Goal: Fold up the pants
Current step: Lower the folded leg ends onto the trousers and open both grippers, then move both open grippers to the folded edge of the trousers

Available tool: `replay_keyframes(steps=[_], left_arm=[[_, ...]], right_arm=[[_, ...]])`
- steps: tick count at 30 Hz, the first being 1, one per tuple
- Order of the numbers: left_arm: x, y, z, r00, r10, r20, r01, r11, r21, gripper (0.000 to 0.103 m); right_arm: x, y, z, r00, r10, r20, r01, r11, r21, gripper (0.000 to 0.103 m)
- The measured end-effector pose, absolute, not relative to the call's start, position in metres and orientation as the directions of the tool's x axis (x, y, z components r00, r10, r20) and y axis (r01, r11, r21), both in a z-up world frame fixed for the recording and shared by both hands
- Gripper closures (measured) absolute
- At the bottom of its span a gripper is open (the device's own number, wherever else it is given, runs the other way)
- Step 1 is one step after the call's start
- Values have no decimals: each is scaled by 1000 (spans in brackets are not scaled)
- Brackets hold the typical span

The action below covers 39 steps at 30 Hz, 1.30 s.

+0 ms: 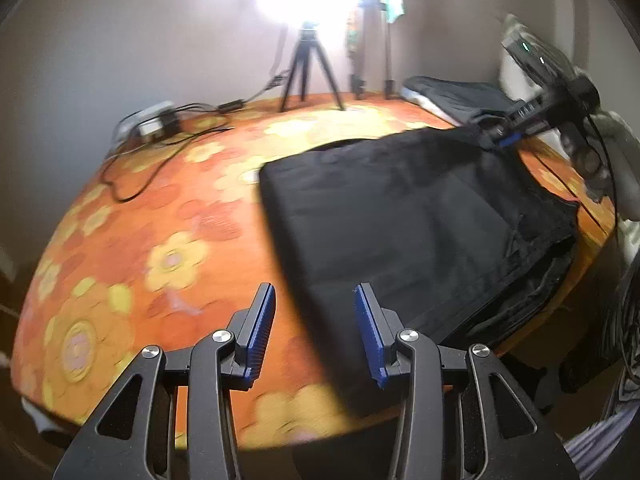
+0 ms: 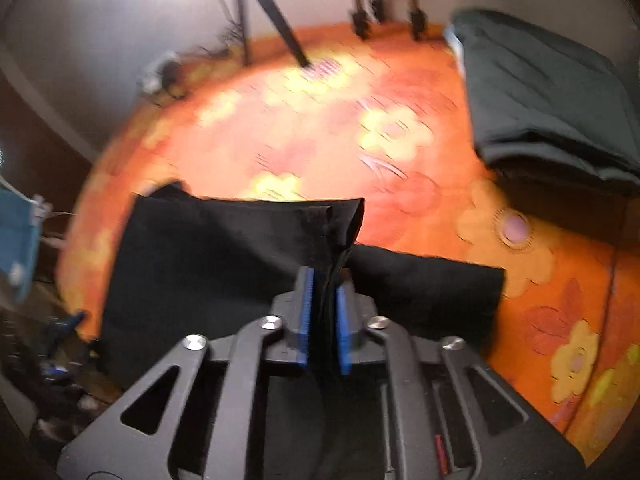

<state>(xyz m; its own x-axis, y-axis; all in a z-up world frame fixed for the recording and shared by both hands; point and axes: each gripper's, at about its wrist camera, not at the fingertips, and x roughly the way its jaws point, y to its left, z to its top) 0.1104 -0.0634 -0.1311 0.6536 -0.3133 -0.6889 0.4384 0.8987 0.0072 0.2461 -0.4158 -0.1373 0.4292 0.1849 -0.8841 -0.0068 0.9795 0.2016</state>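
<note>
Black pants [image 1: 400,220] lie partly folded on an orange floral bedspread [image 1: 160,220], reaching its right edge. My left gripper [image 1: 315,292] hovers open above the pants' near left edge, and nothing is between its blue pads. In the left wrist view, my right gripper [image 1: 502,140] holds the far right corner of the pants. The right wrist view shows the right gripper [image 2: 325,276] shut on a bunched fold of the black pants [image 2: 220,248], with the pinched hem standing up just beyond the fingertips.
A stack of folded dark clothes [image 2: 552,96] lies at the far right of the bed. A black tripod [image 1: 310,68] and stand legs rise at the far edge under a glaring lamp. A power box with cables [image 1: 156,122] sits at the far left.
</note>
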Motion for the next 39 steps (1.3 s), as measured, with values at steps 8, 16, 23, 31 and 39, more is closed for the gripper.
replay_keyframes(steps=[8,16,23,31,39], left_arm=[[104,-49,-128,625,-350,-698,357,923,-144,63],[101,-75,-139,620,-321,-716,385,920,-79,63],[97,-74,-155,616,-296,-730,390,920,-43,63],[96,-60,-158,586,-367,-722,365,915,-169,63],[100,-50,-158,569,-447,-690,325,893,-311,63]], right_arm=[[237,-414,-98,552,250,-795,-80,966,247,80],[277,-366,-126,475,293,-830,-151,956,251,80],[293,-367,-153,438,210,-874,-98,978,186,80],[281,-348,-114,479,289,-829,-139,957,254,69],[270,-251,-103,318,421,-850,-324,890,320,48]])
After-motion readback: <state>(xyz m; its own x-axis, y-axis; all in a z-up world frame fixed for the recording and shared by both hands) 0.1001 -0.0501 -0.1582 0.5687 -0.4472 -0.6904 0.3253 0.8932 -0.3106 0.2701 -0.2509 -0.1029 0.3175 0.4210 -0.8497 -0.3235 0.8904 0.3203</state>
